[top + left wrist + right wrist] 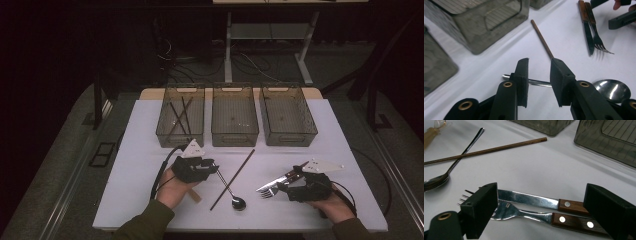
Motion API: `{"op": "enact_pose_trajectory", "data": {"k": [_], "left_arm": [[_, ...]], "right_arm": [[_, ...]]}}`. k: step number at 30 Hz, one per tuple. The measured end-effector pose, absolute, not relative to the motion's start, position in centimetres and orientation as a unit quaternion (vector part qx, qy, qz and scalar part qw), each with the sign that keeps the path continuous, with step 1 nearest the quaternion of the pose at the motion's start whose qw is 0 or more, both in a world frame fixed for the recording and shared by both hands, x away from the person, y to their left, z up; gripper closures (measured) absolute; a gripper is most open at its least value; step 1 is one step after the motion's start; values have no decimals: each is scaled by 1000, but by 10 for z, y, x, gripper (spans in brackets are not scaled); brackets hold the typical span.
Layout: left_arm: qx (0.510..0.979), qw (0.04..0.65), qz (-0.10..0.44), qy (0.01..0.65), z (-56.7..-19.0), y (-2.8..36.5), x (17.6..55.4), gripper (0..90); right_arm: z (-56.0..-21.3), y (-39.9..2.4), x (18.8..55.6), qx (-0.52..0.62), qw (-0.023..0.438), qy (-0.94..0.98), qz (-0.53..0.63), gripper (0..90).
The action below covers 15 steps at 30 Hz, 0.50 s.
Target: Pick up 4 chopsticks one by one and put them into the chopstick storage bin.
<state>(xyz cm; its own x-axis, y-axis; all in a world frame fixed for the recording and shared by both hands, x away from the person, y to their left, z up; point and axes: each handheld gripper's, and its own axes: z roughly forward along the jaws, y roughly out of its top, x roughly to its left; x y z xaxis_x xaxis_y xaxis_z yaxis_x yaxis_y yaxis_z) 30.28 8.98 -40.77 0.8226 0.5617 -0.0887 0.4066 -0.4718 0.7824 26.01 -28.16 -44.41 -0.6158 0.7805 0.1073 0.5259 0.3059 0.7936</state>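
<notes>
A metal spoon (238,202) lies near the table's front, its thin handle running up-left into my left gripper (212,165). In the left gripper view the gripper (539,62) stands partly open, jaws either side of the spoon handle (540,83) with a gap at both pads. A brown chopstick (232,179) lies slantwise across that handle. At the right, a wood-handled knife (280,179) and fork (269,192) lie side by side. My right gripper (541,195) is wide open and straddles both the knife (529,199) and the fork (524,213) without touching them.
Three smoky clear bins stand in a row at the back: the left bin (170,132) holds dark chopsticks, the middle bin (235,135) and right bin (289,135) look bare. A tan wooden piece (195,196) lies by the left hand. Table edges are near both wrists.
</notes>
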Motion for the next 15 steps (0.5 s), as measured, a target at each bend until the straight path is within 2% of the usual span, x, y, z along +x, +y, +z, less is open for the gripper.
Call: {"op": "enact_pose_trajectory", "data": {"k": [15], "left_arm": [[864,413,70,279,-422,66,296,726]], "right_arm": [[-444,-282,261,413,151,793,421,123]]}}
